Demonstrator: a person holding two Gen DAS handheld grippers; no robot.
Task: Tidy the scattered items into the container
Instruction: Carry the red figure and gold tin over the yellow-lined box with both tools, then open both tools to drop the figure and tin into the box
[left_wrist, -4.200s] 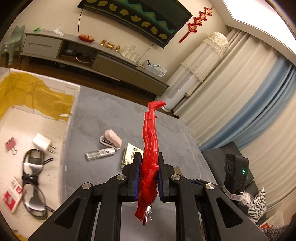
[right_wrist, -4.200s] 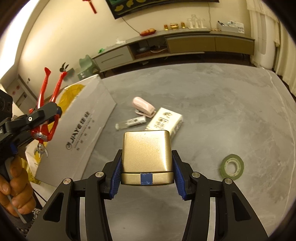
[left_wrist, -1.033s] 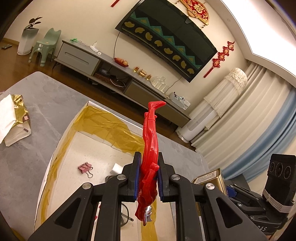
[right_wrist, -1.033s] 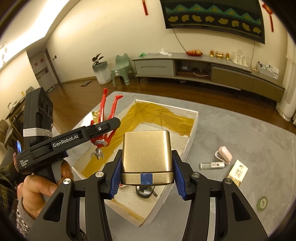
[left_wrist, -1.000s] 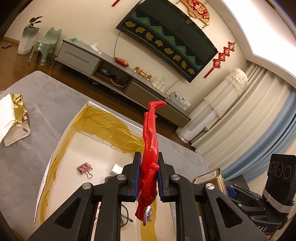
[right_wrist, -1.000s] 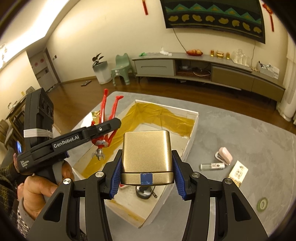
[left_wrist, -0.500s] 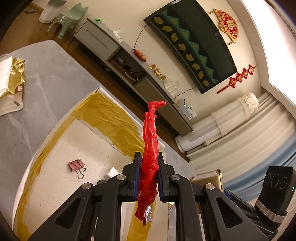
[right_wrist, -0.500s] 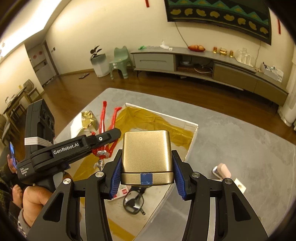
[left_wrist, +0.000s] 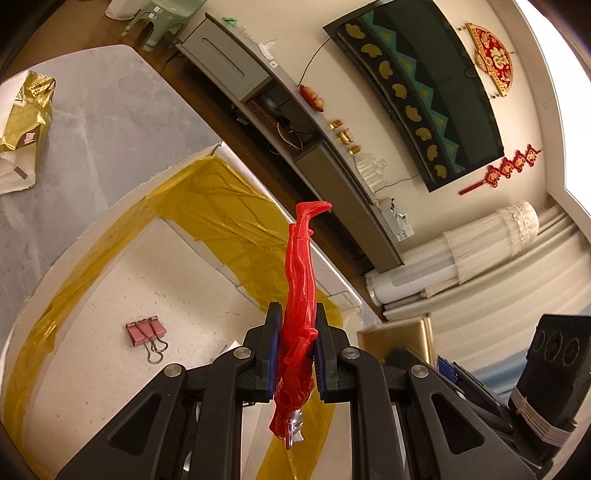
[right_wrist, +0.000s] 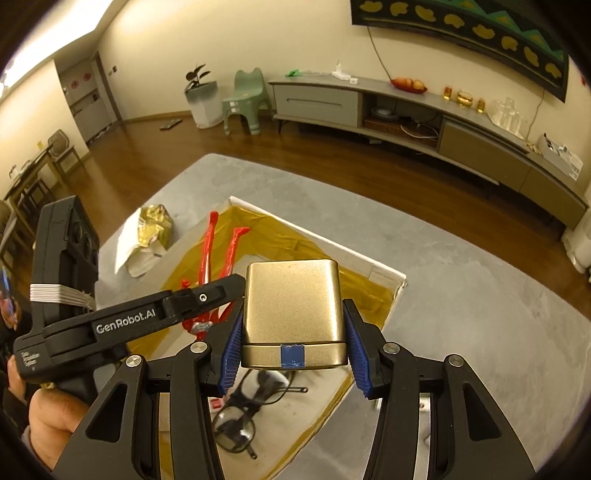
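My left gripper (left_wrist: 295, 350) is shut on a red toy figure (left_wrist: 301, 280), head down and legs up, held above the open white box (left_wrist: 110, 206) lined with yellow tape. In the right wrist view the same red toy figure (right_wrist: 207, 251) hangs over the box (right_wrist: 384, 275), clamped in the left gripper (right_wrist: 207, 295). My right gripper (right_wrist: 293, 354) is shut on a gold tin (right_wrist: 293, 306), also over the box. A pink binder clip (left_wrist: 146, 332) and a pair of glasses (right_wrist: 240, 410) lie on the box floor.
The box stands on a grey table (right_wrist: 480, 295). A crumpled gold and white wrapper (left_wrist: 22, 122) lies on the table left of the box. A hand (right_wrist: 48, 417) holds the left gripper. A long TV cabinet (right_wrist: 406, 118) and a green stool (right_wrist: 243, 99) stand beyond.
Both grippers have come from over the bare table to above the box and tilted further down into it over the last second. Each keeps its hold.
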